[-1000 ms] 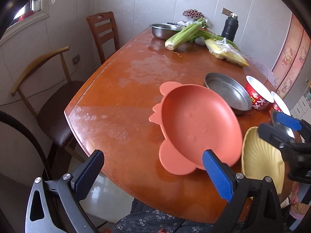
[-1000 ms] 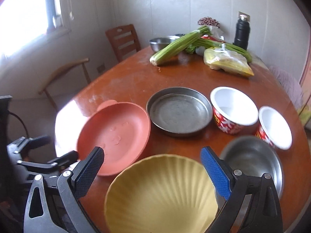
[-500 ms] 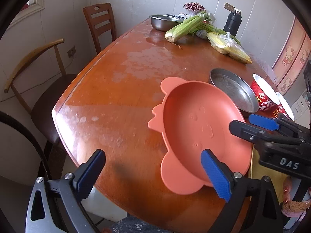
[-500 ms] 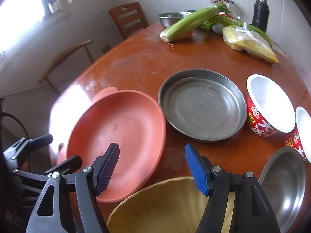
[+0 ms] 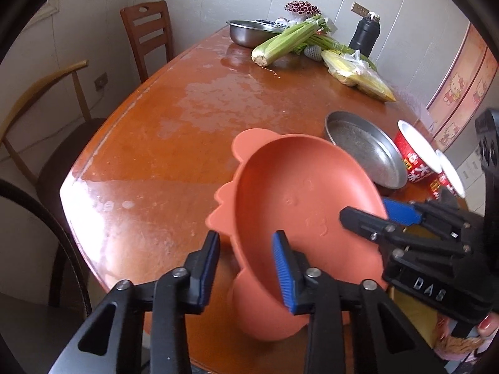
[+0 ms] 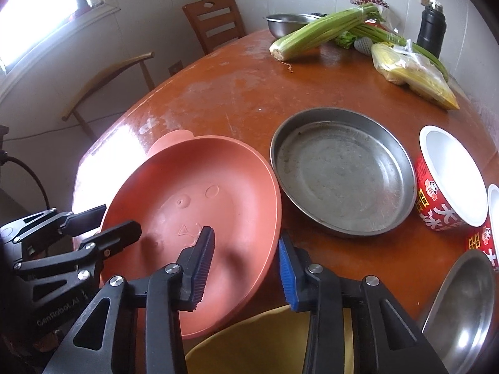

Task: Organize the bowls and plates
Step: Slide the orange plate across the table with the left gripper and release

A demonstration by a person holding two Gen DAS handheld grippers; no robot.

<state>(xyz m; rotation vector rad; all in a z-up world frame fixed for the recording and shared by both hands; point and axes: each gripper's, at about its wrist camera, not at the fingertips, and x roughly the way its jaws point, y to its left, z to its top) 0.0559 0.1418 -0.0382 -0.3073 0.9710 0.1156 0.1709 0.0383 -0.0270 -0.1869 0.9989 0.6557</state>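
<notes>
At the left edge of the surface (image 5: 162, 143) two chairs stand against the wall, a bent-wood one (image 5: 46, 99) nearer and a slatted one (image 5: 146, 34) further back. The left gripper (image 5: 246, 268) reaches in over the near edge, its fingers (image 5: 282, 272) closing on the near-left rim of the pink plate (image 5: 296, 205); the rim passes between them, but I cannot tell whether the pads press on it yet. The plate sits near the near edge, tilted up on its right side, with ear-shaped tabs jutting from its left rim. The right gripper (image 6: 246, 268) comes at the plate's right rim, fingers (image 6: 288, 272) also closing with the rim between them, one inside the plate and one outside; contact is again unclear. Under that gripper, right at the near edge, lies a yellow plate (image 6: 259, 342), partly covered by the pink one.

Just right of the pink plate, towards the middle of the surface, rests a steel pan (image 6: 343, 171). Beside it stand a red bowl (image 6: 449, 180) with a white inside and a second one (image 6: 489, 227) cut off by the view's edge, and a steel bowl (image 6: 464, 305) sits at the near right corner. At the far edge are a steel basin (image 6: 287, 23), celery (image 6: 324, 32), bagged corn (image 6: 414, 74) and a black flask (image 6: 432, 28).
</notes>
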